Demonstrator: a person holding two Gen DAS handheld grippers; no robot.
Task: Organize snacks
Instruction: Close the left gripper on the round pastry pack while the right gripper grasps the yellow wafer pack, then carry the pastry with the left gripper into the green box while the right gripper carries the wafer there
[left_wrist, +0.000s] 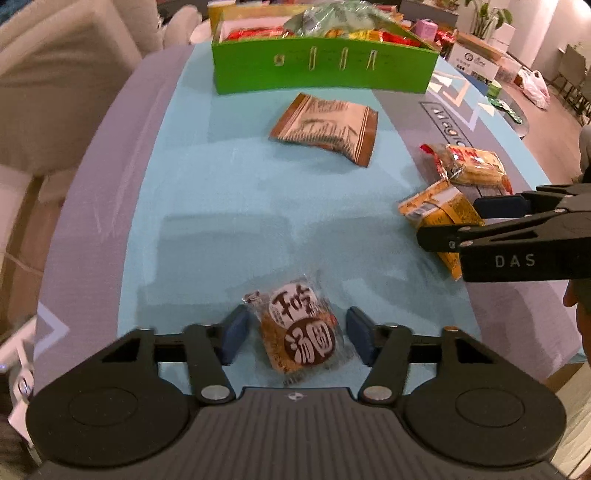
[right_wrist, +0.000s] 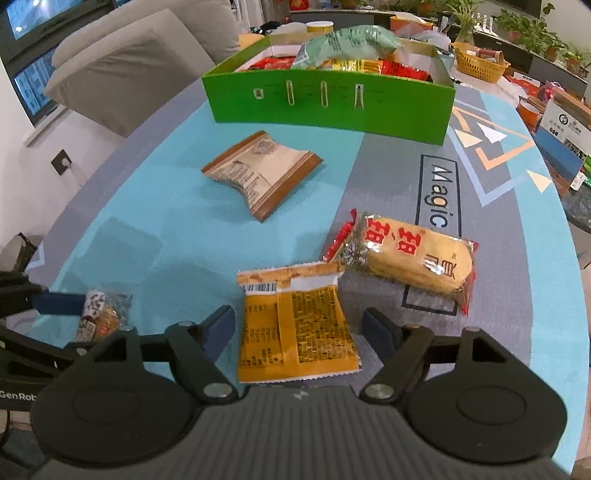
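Box contents (right_wrist: 354, 62) mostly hidden by green box (right_wrist: 332, 107) wall; bg clutter too small to tell.

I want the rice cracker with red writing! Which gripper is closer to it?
Right. The right gripper straddles the yellow packet, which touches the rice cracker packet. The left gripper is farther away, around the small round-label snack.

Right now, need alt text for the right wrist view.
The right tool is open, straddling a yellow snack packet on the blue mat. A rice cracker pack and brown packet lie beyond, before a filled green box.
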